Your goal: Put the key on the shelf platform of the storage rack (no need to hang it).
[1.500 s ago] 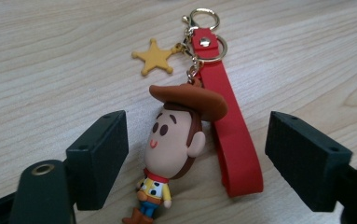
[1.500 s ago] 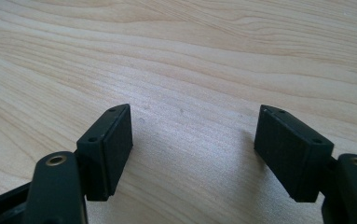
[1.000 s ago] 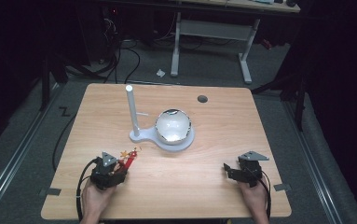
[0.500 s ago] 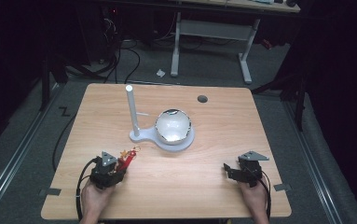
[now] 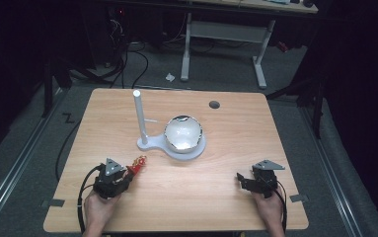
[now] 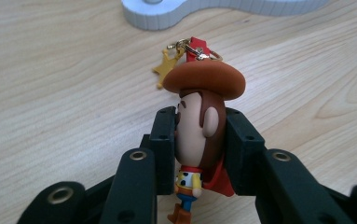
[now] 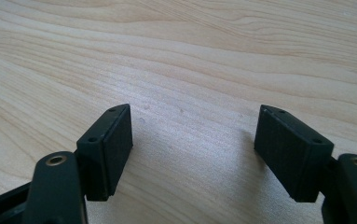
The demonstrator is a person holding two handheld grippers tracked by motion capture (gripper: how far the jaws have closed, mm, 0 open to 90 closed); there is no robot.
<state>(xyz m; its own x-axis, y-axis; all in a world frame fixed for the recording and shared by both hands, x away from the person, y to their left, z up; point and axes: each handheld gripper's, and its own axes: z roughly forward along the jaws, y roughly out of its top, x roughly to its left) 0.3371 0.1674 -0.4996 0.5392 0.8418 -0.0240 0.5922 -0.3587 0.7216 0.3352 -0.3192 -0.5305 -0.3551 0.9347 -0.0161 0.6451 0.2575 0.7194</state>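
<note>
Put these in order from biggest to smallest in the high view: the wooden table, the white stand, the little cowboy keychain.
1. Light wooden table
2. White stand with a post and shiny dome
3. Cowboy figure keychain, held in the left gripper

This looks like a lab or test workspace, darkened apart from one lit light-wood table (image 5: pixel 176 197) with a cable grommet hole (image 5: pixel 214 104) near its 1 o'clock corner. At 12 o'clock beyond it stands a white-legged desk frame (image 5: pixel 226 34), and black cables (image 5: pixel 127 64) trail over grey carpet (image 5: pixel 216 81) at 11 o'clock. Tape marks (image 5: pixel 68 118) sit on the floor at 9 o'clock.
</note>
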